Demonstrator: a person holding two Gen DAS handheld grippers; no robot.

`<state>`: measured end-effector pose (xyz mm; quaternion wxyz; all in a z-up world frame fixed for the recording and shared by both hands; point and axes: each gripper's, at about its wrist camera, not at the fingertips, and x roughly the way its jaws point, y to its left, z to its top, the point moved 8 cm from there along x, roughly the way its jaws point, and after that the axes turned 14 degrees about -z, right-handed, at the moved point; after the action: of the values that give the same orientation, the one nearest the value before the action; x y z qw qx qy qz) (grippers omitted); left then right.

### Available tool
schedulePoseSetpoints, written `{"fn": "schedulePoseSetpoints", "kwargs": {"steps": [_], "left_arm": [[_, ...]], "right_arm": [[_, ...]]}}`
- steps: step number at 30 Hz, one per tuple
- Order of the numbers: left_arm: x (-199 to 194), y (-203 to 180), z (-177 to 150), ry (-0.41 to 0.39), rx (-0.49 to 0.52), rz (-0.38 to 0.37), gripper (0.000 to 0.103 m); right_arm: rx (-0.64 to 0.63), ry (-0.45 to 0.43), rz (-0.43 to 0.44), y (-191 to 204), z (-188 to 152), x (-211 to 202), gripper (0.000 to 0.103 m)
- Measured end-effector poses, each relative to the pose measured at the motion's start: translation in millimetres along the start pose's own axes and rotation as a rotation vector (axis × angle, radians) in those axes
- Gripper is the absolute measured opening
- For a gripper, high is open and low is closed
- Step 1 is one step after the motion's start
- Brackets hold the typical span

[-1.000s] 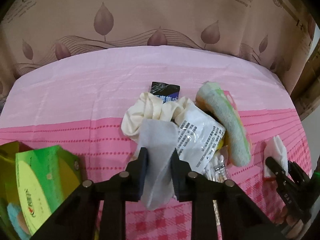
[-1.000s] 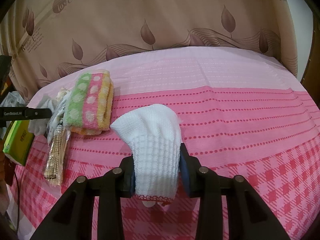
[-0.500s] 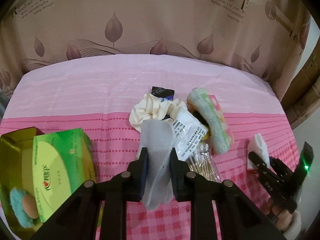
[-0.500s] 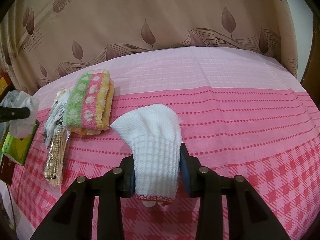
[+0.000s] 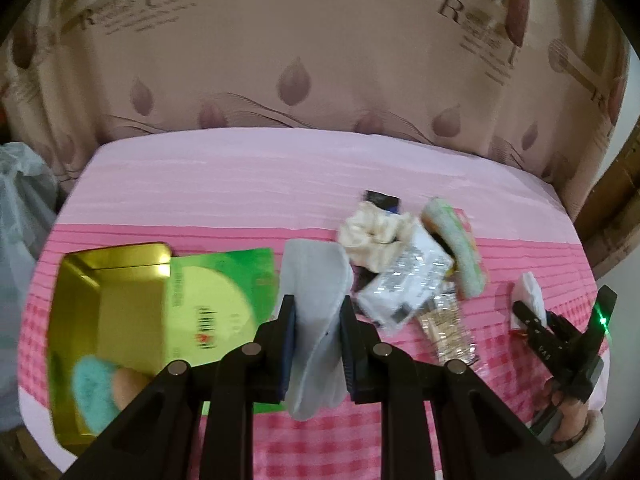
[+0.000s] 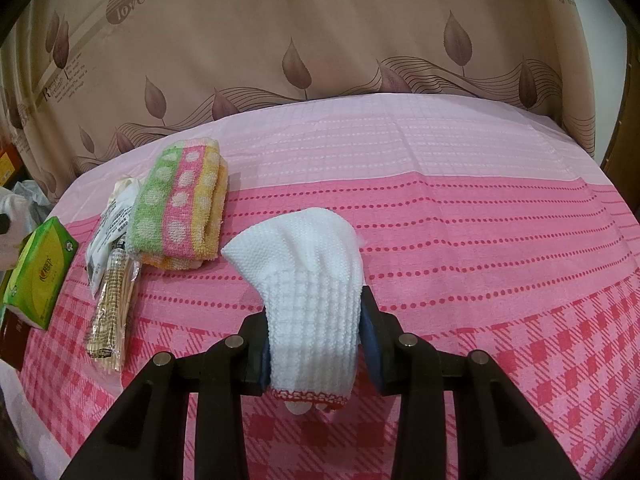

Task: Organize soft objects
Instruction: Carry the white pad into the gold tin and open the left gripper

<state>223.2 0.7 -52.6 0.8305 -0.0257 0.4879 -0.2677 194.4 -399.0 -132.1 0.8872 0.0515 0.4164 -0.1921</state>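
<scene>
Left gripper [image 5: 316, 344] fingers clamped on pale grey cloth [image 5: 316, 300], long axis running away from camera, far end over the green box [image 5: 216, 304]. Right gripper [image 6: 316, 344] clamped on white knit sock [image 6: 308, 280], cuff near, toe pointing away over the pink table [image 6: 480, 240]. Striped towel [image 6: 180, 208] lies farther left.

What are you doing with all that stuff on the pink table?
Sorting soft things. The left gripper has its jaws shut on a pale grey cloth, held near an open gold tin with a green tissue box beside it. The right gripper grips a white knitted cloth. A striped dotted towel, a cream scrunchie and some packets lie on the pink tablecloth.
</scene>
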Motion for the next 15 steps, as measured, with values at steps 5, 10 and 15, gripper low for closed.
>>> {"fn": "schedulePoseSetpoints", "kwargs": {"steps": [5,10,15], "left_arm": [[-24.1,34.0,-0.9,-0.018,-0.019,0.067,0.02],[-45.9,77.3,0.2,-0.035,-0.05,0.144,0.02],[-56.7,121.1,-1.5,-0.034,-0.101,0.206,0.02]], "right_arm": [[0.0,0.0,0.0,0.2,0.0,0.0,0.035],[0.001,0.001,0.0,0.5,0.2,0.1,0.035],[-0.001,0.001,-0.001,0.5,0.2,-0.1,0.036]]}}
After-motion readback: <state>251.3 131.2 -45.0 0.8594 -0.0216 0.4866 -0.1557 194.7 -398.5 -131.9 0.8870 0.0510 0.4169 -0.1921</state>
